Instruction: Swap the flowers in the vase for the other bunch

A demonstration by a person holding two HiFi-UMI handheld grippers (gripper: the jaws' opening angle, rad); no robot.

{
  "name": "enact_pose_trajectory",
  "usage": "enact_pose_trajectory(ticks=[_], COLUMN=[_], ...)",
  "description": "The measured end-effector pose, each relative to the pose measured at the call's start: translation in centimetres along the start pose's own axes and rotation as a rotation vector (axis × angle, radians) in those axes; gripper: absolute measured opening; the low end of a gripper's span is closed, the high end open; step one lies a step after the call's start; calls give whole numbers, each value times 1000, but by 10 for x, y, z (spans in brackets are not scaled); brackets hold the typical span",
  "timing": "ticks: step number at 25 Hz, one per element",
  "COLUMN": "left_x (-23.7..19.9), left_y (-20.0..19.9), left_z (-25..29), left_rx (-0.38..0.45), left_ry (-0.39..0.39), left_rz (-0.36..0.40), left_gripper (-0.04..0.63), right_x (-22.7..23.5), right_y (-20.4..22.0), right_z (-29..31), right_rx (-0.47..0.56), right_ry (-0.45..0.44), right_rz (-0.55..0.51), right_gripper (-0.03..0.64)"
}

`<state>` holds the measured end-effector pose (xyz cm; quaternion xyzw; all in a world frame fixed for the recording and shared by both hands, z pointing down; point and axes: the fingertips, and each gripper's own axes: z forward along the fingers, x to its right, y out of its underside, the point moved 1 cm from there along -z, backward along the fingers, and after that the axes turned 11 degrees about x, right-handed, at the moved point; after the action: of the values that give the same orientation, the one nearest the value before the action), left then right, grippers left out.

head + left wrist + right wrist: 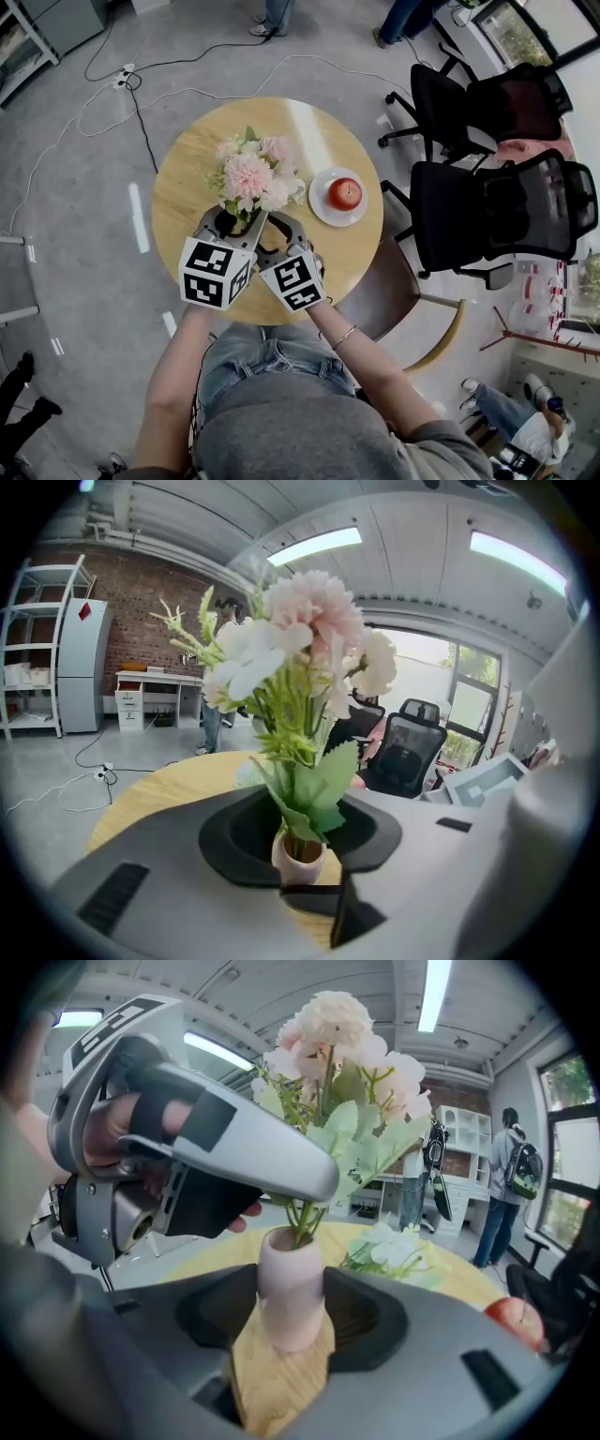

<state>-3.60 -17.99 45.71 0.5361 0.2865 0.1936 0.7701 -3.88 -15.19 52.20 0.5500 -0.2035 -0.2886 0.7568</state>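
On the round surface (183,192) the vase (289,1288) stands just 7 o'clock of centre, with flowers (248,175) in it. The other bunch (394,1246) lies behind it toward 12 o'clock. A plate (322,214) at 3 o'clock carries an apple (345,193). From 6 o'clock, the right gripper (291,1321) has its fingers either side of the vase, and the left gripper (300,841) has its fingers around the stems.

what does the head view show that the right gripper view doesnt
Only the head view: the round white plate under the red apple, and the white power strip. Only the right gripper view: the pale pink ceramic vase, clamped in the right tool, and the ceiling strip lights. Both: the pink flower bunch, the apple, the round wooden table and the left tool.
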Motion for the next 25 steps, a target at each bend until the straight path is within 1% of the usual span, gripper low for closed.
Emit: enact_pose_trajectory(ticks=[5, 8, 13, 25], left_x=[1, 3, 8, 16], left_y=[-9, -13, -24, -56], left_z=[-1, -3, -7, -26], left_rx=[23, 37, 64, 144], left_ry=[6, 13, 23, 19], left_rz=[-12, -4, 4, -25], left_gripper=[90, 80, 72, 67], right_x=[1, 0, 1, 0], right_y=[-2, -1, 0, 3], right_z=[-1, 0, 0, -2], right_rx=[-1, -2, -5, -3], right_ry=[2, 3, 4, 17], right_rz=[-2, -3, -4, -3], right_gripper=[233, 233, 233, 233])
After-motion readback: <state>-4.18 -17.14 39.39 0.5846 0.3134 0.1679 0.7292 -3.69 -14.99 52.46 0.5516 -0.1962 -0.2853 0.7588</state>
